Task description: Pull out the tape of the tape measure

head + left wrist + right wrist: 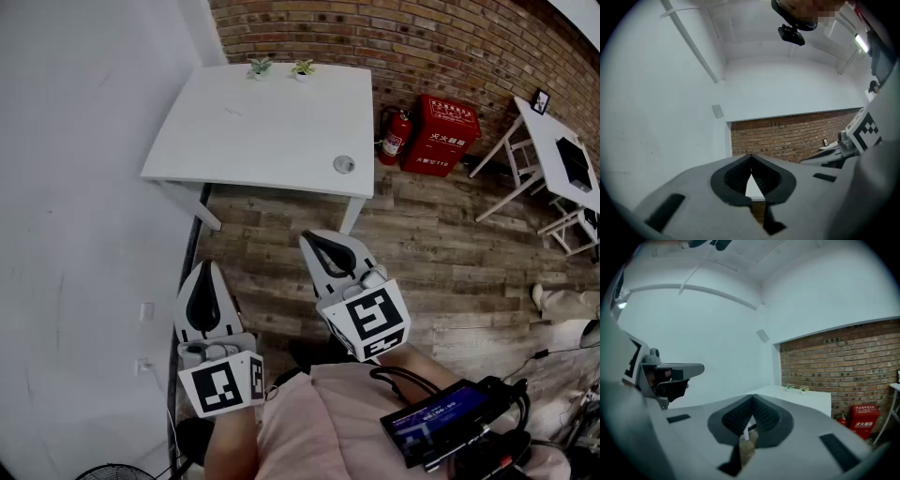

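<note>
A small round grey object (344, 164), probably the tape measure, lies near the front right edge of a white table (262, 122) in the head view. Both grippers hang over the wooden floor, well short of the table. My left gripper (204, 268) is shut with nothing between its jaws; in its own view (751, 158) the tips meet, aimed at the white wall and brick wall. My right gripper (315, 237) is also shut and empty (752, 400), facing the table (806, 399). The round object does not show in either gripper view.
Two small potted plants (261, 67) (302, 67) stand at the table's far edge. A fire extinguisher (394, 136) and a red box (441, 134) sit against the brick wall. Another white table (553, 150) is at right, a white wall (75, 187) at left.
</note>
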### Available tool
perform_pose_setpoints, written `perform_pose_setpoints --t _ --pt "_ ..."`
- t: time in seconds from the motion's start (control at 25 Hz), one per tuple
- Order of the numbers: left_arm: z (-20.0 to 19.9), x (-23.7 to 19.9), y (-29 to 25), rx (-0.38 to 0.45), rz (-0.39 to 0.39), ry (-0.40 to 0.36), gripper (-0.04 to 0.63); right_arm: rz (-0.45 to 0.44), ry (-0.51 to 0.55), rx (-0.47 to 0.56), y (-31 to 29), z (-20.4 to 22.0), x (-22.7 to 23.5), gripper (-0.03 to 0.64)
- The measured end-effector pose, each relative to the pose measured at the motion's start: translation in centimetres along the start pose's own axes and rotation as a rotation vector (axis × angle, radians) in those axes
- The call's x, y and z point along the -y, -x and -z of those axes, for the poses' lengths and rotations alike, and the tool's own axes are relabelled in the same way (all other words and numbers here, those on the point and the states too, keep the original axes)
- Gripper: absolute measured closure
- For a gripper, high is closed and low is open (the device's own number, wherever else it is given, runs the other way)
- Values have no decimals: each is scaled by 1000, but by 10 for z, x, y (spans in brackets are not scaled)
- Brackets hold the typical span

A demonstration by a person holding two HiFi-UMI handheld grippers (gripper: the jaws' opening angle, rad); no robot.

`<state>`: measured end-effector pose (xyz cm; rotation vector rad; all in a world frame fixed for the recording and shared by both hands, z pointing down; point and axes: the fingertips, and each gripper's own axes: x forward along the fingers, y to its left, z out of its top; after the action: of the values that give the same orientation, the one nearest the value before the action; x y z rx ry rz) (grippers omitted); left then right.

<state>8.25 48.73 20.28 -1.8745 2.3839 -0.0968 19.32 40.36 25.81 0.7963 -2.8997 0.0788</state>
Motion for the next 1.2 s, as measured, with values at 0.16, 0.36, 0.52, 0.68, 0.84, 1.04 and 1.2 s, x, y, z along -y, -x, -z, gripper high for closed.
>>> perform_pose_setpoints --t 0.16,0.36,0.52,0.68,0.84,1.04,1.2 --pt "4 3 4 -10 -1 6 588 8 -13 -5 4 3 2 612" --pt "7 6 10 -8 -12 10 588 2 -26 -1 10 6 3 612" --pt "8 12 8 -28 -31 18 586 20 -63 19 17 1 17 609" --pt "7 22 5 -29 -24 36 445 -15 -86 12 19 -2 25 373" --pt "5 32 2 -24 -33 25 445 -23 -66 18 23 -3 34 370" --pt "5 41 2 -27 -57 12 469 -35 -54 15 25 -1 45 377" --pt "12 43 0 -50 -75 12 482 -48 -57 2 19 5 52 380"
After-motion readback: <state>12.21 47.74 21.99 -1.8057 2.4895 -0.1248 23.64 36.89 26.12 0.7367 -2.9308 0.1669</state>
